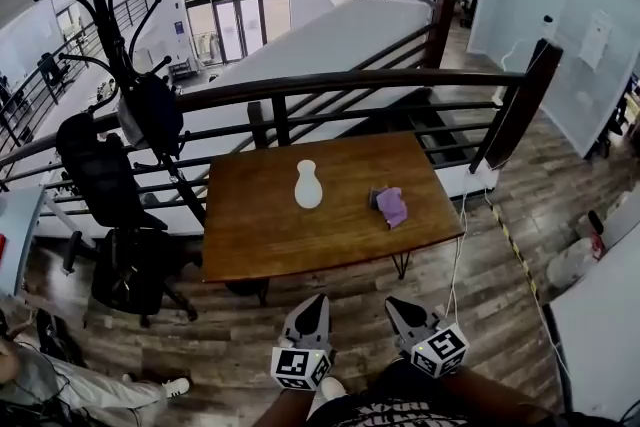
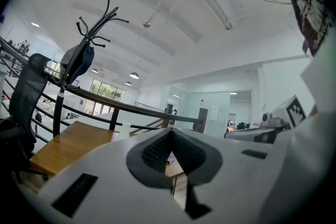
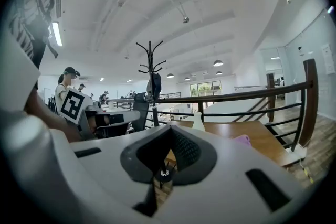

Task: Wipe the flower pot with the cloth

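Note:
A white flower pot (image 1: 308, 185) stands upright near the middle of the wooden table (image 1: 270, 235). A purple cloth (image 1: 392, 206) lies crumpled to its right. Both grippers hang over the floor, short of the table's near edge and pointing toward it. My left gripper (image 1: 319, 300) has its jaws together with nothing between them. My right gripper (image 1: 393, 303) is shut and empty too. In the right gripper view the pot (image 3: 198, 121) and the cloth (image 3: 242, 139) show on the table beyond the right gripper (image 3: 169, 131). In the left gripper view the left gripper (image 2: 169, 136) hides most of the table.
A dark wooden railing (image 1: 350, 83) runs behind the table. A black coat rack (image 1: 120, 45) with a bag and an office chair (image 1: 110, 185) stand at the table's left. A white cable (image 1: 458, 245) hangs at the right end.

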Demonstrator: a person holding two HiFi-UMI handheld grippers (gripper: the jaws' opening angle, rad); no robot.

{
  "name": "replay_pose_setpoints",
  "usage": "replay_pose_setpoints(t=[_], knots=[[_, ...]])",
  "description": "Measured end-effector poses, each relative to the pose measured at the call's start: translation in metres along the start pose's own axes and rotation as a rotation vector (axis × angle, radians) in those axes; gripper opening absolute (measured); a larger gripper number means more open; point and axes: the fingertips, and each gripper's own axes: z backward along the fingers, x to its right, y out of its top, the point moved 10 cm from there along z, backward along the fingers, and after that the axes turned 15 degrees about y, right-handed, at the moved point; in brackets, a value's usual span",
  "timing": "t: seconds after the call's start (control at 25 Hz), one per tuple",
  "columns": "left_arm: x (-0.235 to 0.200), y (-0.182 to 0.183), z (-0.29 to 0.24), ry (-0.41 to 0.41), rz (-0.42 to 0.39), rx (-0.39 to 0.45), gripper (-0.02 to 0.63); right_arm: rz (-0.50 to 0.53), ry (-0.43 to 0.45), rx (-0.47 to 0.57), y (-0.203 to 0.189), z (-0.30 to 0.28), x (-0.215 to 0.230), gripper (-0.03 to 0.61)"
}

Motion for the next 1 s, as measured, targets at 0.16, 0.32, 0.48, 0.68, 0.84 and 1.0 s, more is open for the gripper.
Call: replay_pose_setpoints(t=[0.16, 0.32, 0.48, 0.68, 0.84, 1.0], knots=[[-0.003, -0.002, -0.013, -0.018, -0.005, -0.003, -0.002, 0.003, -0.022, 0.011, 0.006, -0.003, 0.011, -0.012], [-0.010, -0.004, -0.028, -0.018, -0.006, -0.021, -0.002, -0.018, -0.033, 0.023, 0.004, -0.021, 0.031, -0.013], [-0.016, -0.011, -0.047, -0.001, -0.019, -0.045, -0.002, -0.047, -0.020, 0.013, -0.005, -0.035, 0.053, -0.013], [-0.015, -0.014, -0.091, 0.028, -0.012, -0.072, -0.002, -0.060, -0.009, 0.019, -0.001, -0.047, 0.099, -0.013], [-0.008, -0.022, -0.133, 0.036, -0.015, -0.107, -0.002, -0.075, -0.012, 0.026, 0.001, -0.053, 0.145, -0.012], [0.005, -0.026, -0.174, 0.031, -0.032, -0.133, -0.002, -0.086, -0.005, 0.021, 0.002, -0.059, 0.184, -0.012]])
